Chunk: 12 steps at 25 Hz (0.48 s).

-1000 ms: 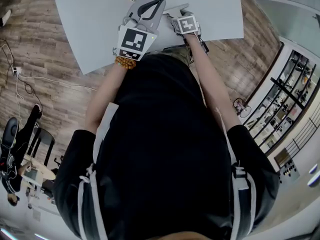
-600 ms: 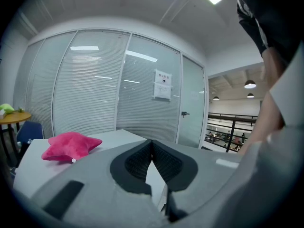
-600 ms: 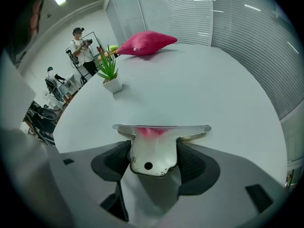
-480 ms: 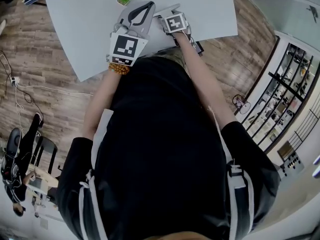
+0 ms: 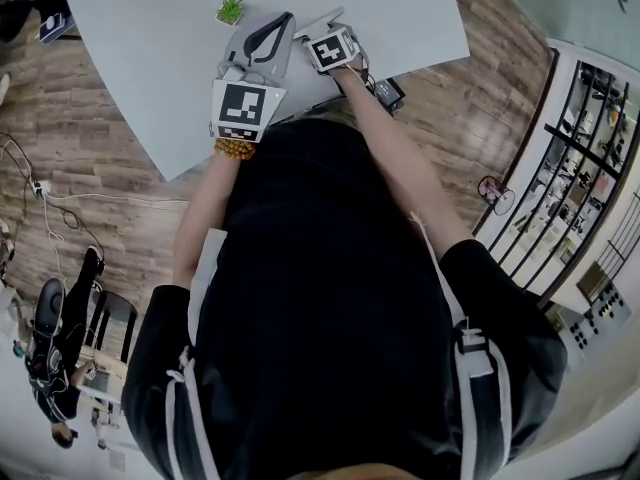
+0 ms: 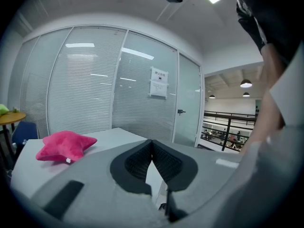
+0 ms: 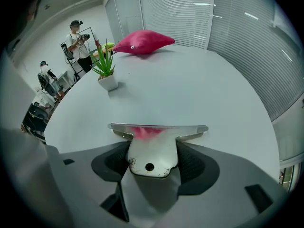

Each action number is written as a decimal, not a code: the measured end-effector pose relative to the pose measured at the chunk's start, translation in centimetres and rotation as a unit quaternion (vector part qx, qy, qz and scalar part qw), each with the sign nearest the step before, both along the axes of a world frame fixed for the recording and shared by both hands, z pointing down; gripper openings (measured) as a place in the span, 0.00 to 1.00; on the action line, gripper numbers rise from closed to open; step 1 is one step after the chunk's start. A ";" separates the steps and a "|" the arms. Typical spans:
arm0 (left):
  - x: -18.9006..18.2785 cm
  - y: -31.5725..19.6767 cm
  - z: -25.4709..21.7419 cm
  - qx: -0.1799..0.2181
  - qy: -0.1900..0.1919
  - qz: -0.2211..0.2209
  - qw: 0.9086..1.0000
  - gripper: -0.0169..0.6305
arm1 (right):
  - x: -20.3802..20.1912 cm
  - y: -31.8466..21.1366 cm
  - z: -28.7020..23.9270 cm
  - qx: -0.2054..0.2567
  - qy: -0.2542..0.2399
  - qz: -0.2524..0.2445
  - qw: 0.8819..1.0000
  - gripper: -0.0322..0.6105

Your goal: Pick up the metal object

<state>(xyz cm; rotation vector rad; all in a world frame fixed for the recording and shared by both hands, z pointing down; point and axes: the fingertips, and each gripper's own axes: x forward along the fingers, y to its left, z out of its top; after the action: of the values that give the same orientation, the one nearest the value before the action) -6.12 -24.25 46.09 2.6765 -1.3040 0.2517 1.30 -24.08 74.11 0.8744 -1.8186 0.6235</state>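
The metal object [image 7: 154, 144] is a shiny flat T-shaped bracket with a small hole. It stands between the black pads of my right gripper [image 7: 154, 156], which is shut on it a little above the white table [image 7: 204, 89]. In the head view the bracket [image 5: 318, 20] sticks out ahead of the right gripper [image 5: 314, 31]. My left gripper [image 6: 152, 144] is just to its left, its pads pressed together with nothing between them. In the head view the left gripper [image 5: 285, 18] hovers over the table's near edge.
A small potted plant [image 7: 105, 70] stands on the table to the left, with a pink star-shaped cushion [image 7: 142, 42] farther back. A person [image 7: 77, 34] stands beyond the table. A black device [image 5: 388, 93] lies at the table's near right edge.
In the head view both grippers have drifted up and left as the view shifted. The right gripper still holds the bracket and the left stays shut.
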 end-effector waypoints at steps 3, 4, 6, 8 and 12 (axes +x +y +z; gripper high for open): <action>0.1 0.0 -0.2 0.002 -0.001 -0.004 1.000 0.03 | 0.3 0.0 -0.1 0.003 -0.002 0.001 1.000 0.51; 0.1 0.0 -0.2 0.003 -0.001 -0.006 1.000 0.03 | 0.3 0.0 -0.1 0.004 -0.003 0.001 1.000 0.51; -0.1 0.1 -0.3 0.003 0.000 -0.009 1.000 0.03 | 0.3 0.1 -0.2 0.009 -0.006 0.002 1.000 0.51; -0.4 0.1 -0.3 0.004 -0.001 -0.011 1.000 0.03 | 0.2 0.1 -0.3 0.018 -0.010 0.003 1.000 0.50; -0.8 0.3 -0.3 0.005 -0.003 -0.015 1.000 0.03 | 0.1 0.3 -0.4 0.041 -0.022 0.011 0.999 0.50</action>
<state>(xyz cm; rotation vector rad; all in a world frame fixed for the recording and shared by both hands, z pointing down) -6.97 -23.91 45.80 2.6632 -1.3498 0.2501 1.43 -23.80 73.72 0.9433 -1.8877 0.5908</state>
